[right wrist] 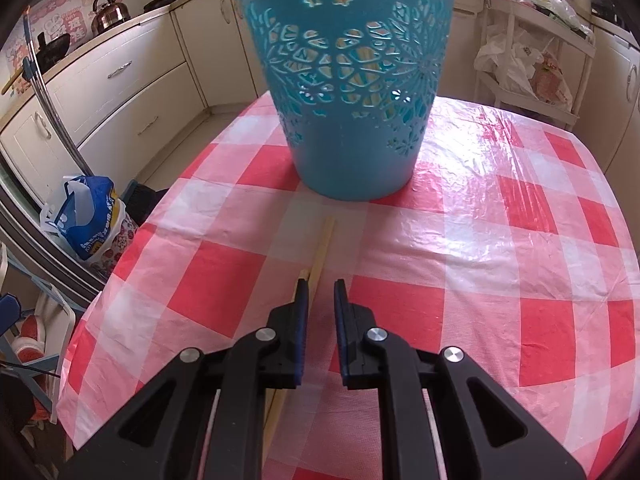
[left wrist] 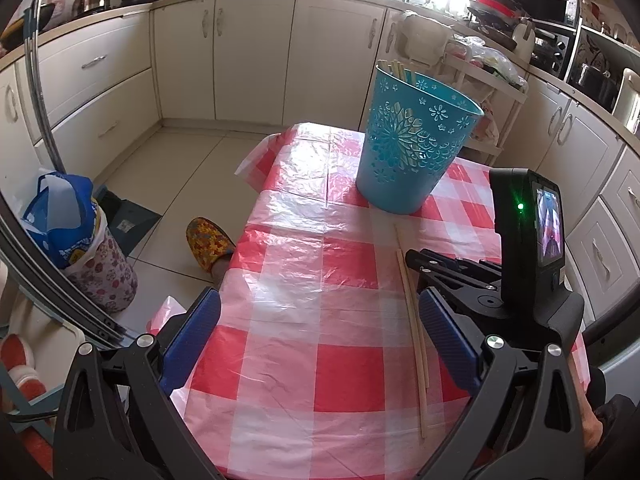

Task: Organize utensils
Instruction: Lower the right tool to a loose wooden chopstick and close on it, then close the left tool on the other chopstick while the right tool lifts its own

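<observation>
Hovering over the table (left wrist: 304, 420), the left gripper (left wrist: 320, 340) has its jaws wide and empty. The right gripper (right wrist: 322, 284) has its jaws narrow, tips down at two loose chopsticks (right wrist: 325, 236) mid-table, which run under its left finger; no clear grip. The blue basket (right wrist: 352, 128) near the far edge holds more chopsticks (left wrist: 400, 70).

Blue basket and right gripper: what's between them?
Two wooden chopsticks lie on the tablecloth between the blue basket and the right gripper, seen in the right wrist view.
</observation>
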{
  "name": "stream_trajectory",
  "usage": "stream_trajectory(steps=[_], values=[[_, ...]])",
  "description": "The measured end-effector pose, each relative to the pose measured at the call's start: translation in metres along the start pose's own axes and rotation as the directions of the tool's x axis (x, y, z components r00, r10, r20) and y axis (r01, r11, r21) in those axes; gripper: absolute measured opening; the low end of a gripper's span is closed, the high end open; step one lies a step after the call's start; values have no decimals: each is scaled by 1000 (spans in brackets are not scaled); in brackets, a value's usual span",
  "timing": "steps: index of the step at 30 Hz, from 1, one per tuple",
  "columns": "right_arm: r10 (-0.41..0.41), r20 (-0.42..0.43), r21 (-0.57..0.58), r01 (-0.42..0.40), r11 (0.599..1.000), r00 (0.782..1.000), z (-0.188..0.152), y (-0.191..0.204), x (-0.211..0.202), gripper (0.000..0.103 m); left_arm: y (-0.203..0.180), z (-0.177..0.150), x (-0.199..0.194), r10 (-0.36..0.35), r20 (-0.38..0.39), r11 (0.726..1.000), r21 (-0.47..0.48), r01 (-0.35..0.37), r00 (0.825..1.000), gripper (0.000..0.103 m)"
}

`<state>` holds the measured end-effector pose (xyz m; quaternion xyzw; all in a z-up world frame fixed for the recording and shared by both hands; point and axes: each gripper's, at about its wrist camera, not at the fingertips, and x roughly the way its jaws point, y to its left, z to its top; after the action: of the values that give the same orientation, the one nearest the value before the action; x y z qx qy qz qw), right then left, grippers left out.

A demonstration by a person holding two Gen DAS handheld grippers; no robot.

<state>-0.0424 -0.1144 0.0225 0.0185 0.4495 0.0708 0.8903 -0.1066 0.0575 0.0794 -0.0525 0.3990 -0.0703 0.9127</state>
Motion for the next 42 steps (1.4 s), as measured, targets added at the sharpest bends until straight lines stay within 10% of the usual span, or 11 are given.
stream_trajectory(steps=[22, 31, 38, 42], values=[[-56, -36, -2, 56, 998, 998, -37, -57, -31, 6, -55, 7, 52, -19, -53, 987, 160, 27, 998, 93], [-48, -51, -43, 46, 998, 998, -31, -62, -27, 6, -91, 6, 108, 30, -138, 964, 267, 8, 990, 65], [-20, -35, 21, 21, 1000, 999, -39, -70, -34, 6, -105, -2, 121, -55, -193, 937, 328, 117, 980, 5], [92, 24, 169, -95, 981, 995, -44, -85, -49, 6, -106, -4, 109, -92, -184, 932, 331, 150, 979, 5]])
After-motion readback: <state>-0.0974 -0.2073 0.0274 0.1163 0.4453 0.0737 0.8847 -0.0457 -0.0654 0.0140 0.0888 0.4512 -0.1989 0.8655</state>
